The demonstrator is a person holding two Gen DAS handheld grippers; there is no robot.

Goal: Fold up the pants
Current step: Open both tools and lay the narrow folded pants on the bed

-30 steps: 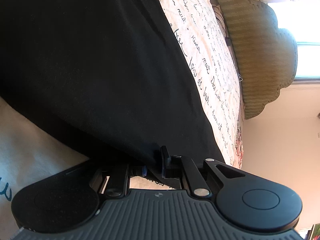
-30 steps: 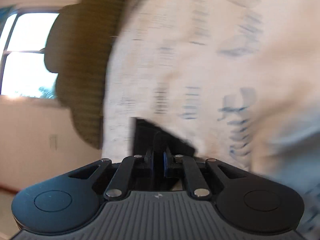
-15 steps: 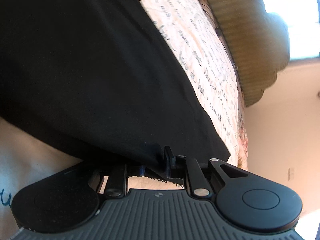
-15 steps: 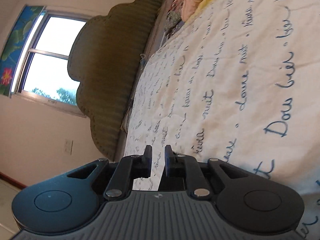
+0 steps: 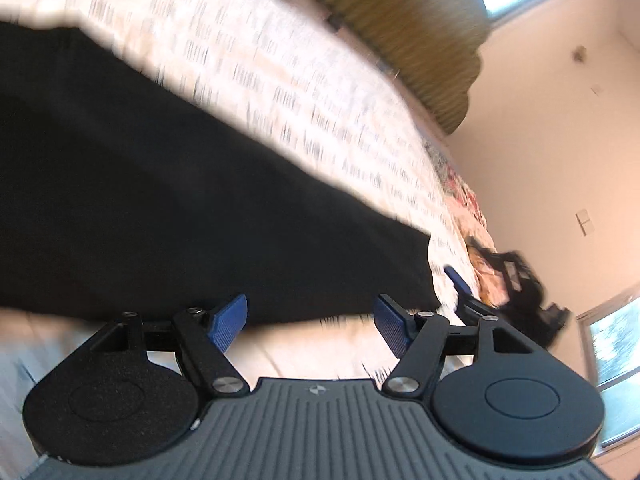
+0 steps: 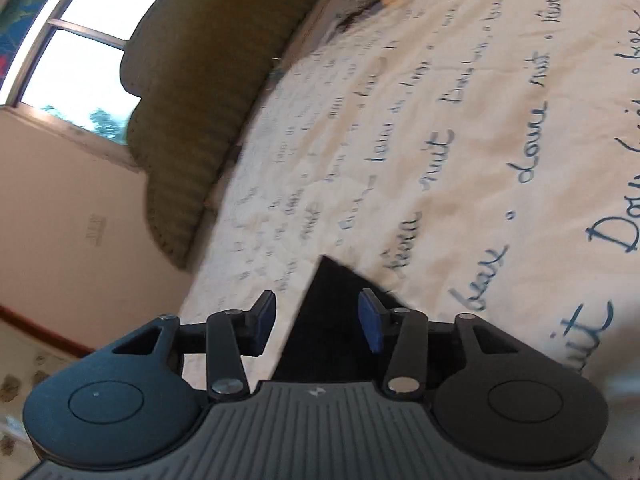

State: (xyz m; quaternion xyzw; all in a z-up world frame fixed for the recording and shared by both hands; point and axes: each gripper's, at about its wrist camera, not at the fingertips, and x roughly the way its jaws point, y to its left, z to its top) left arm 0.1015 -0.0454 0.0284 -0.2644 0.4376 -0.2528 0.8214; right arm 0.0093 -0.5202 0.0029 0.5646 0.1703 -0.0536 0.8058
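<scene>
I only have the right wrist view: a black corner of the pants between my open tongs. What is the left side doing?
Observer: The left tongs are open too, holding nothing.
Operator: Where are the pants relative to them?
Observer: The pants lie flat on the bedspread, a long black band just ahead of the left fingertips.
Operator: Anything else that I cannot see?
Observer: Your right tongs show at the far end of the pants, blurred.
</scene>
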